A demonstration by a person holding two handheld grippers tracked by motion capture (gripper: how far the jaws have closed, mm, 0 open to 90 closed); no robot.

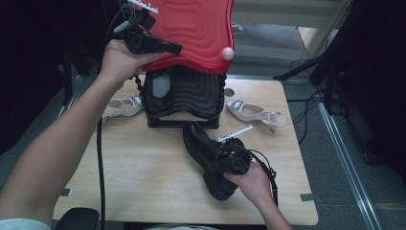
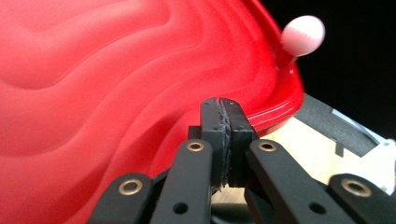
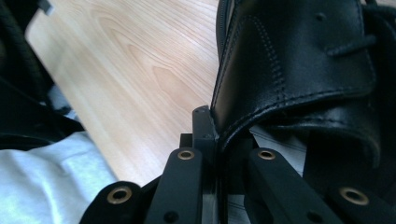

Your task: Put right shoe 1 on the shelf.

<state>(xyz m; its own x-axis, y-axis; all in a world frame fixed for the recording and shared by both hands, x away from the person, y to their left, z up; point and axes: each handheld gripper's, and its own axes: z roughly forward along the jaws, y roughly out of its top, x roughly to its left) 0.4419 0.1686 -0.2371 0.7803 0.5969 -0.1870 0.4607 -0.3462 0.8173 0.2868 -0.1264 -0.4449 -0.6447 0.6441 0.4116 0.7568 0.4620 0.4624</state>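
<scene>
Red plastic lid [image 1: 196, 28], high view: the left hand-held gripper [image 1: 167, 48] has its jaws clamped on the lid's lower left edge and holds it lifted and tilted above the black box [image 1: 184, 98], so the box stands open. In front of the box, the right hand-held gripper [image 1: 225, 158] is closed on the collar of a black leather shoe [image 1: 206, 158], which lies on the wooden surface [image 1: 143, 177] with its toe toward the box. Judged from this, the opening step is done, the shoe is gripped, and what remains is to carry it into the box and lower the lid. A pink knob [image 1: 228, 53] sits at the lid's right corner. Two pale heeled sandals lie beside the box, one to its left [image 1: 122, 105] and one to its right [image 1: 253, 112], both apart from the shoe's likely path. The raised lid overhangs the box mouth and could hamper entry from above.

Left gripper view: the jaws are shut tight on the lid's rim [image 2: 275, 112], with the knob [image 2: 303, 35] farther along the rim.

Right gripper view: the jaws pinch the shoe's collar edge [image 3: 243, 123], the leather upper [image 3: 299, 60] above them and the surface [image 3: 140, 70] alongside.
</scene>
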